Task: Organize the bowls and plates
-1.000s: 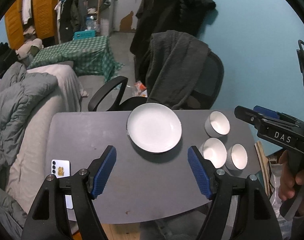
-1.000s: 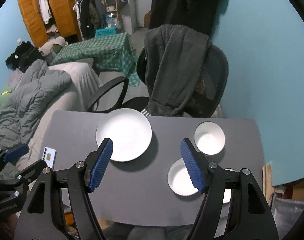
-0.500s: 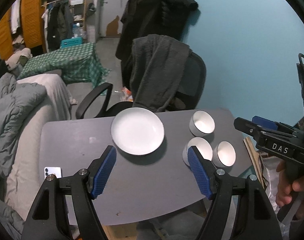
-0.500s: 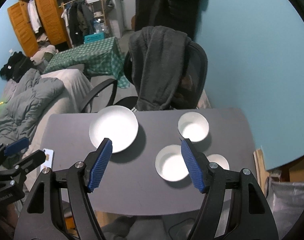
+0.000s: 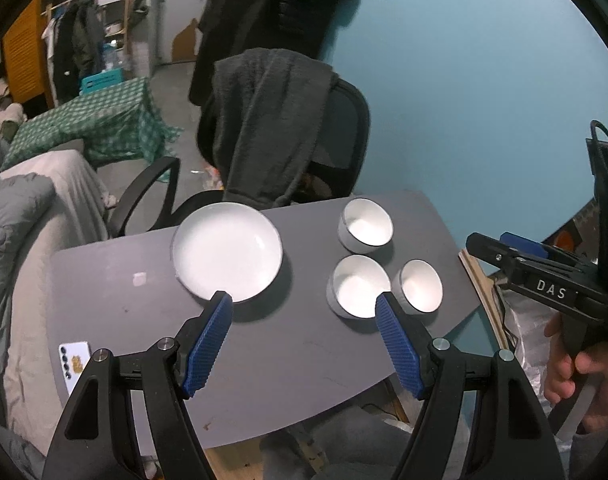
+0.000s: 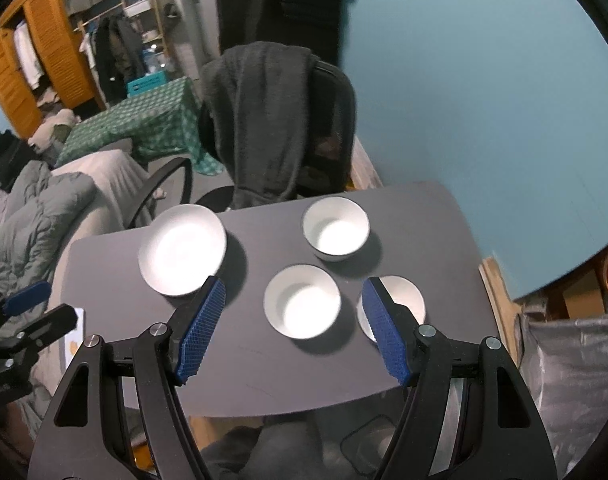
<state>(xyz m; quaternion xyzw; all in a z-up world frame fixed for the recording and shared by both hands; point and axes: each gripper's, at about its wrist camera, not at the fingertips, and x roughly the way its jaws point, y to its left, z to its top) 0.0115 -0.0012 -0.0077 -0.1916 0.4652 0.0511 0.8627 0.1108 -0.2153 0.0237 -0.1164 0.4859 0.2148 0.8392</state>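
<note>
A white plate (image 5: pixel 227 251) (image 6: pixel 183 249) lies on the grey table (image 5: pixel 288 352) (image 6: pixel 264 376), left of three white bowls. The far bowl (image 5: pixel 366 229) (image 6: pixel 336 233) sits near the back edge. The middle bowl (image 5: pixel 358 291) (image 6: pixel 302 301) and the right bowl (image 5: pixel 421 285) (image 6: pixel 400 296) sit side by side nearer me. My left gripper (image 5: pixel 304 312) hangs open above the table, with nothing between its blue pads. My right gripper (image 6: pixel 294 294) is open too, high over the middle bowl and empty. In the left wrist view a hand (image 5: pixel 572 376) holds the other gripper's body at the right edge.
A phone (image 5: pixel 75 364) lies at the table's near left corner. An office chair (image 5: pixel 336 140) (image 6: pixel 324 128) draped with a dark garment (image 5: pixel 272 120) stands behind the table. A bed with grey bedding (image 5: pixel 8 240) is on the left. A blue wall (image 6: pixel 484 100) runs on the right.
Both grippers have swung to the right, so plate and bowls slid leftward in both views. The bowls now show more fully between the right gripper's pads. Both stay open and empty.
</note>
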